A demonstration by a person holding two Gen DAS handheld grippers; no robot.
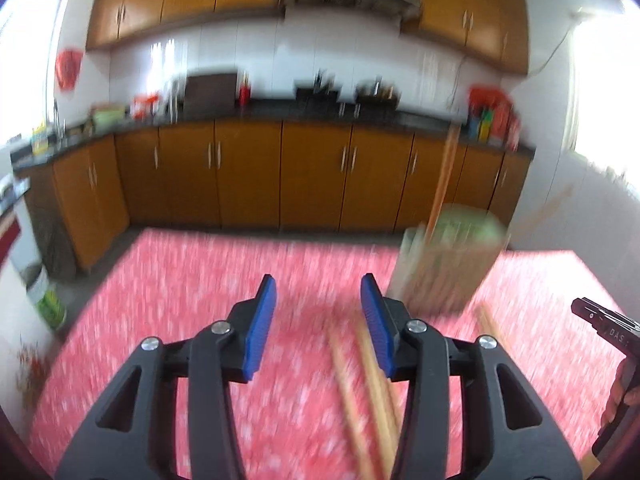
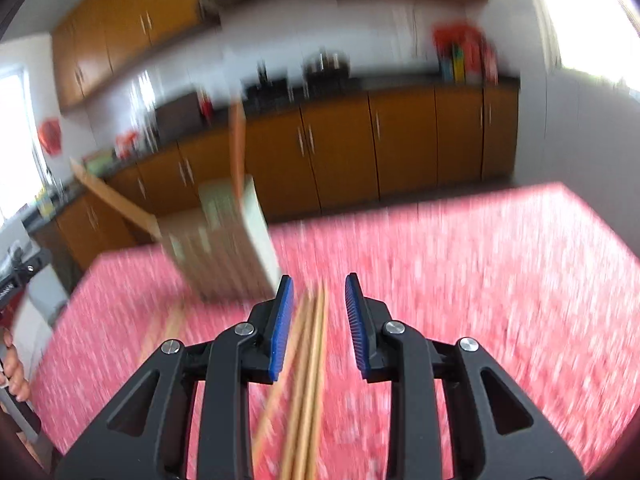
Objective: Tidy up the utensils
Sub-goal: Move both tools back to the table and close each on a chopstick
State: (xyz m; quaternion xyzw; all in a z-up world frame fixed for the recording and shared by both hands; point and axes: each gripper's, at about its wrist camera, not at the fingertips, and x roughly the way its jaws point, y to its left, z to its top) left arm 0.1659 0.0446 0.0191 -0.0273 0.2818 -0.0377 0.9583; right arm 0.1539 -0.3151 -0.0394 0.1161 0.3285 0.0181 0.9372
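Left gripper (image 1: 318,312) wide, nothing between its blue pads; right gripper (image 2: 320,312) also wide, hovering over loose chopsticks (image 2: 308,380) lying on the red tablecloth (image 2: 480,280), not clamped. More chopsticks (image 1: 368,380) under the left jaws. Beyond, blurred holder (image 1: 444,264) with sticks upright inside. Farther back, orange cabinets (image 1: 248,172)

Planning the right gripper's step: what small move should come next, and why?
Probably lower and close the right gripper on the loose chopsticks. They lie on the red tablecloth between its open jaws, while the utensil holder stands close ahead-left.
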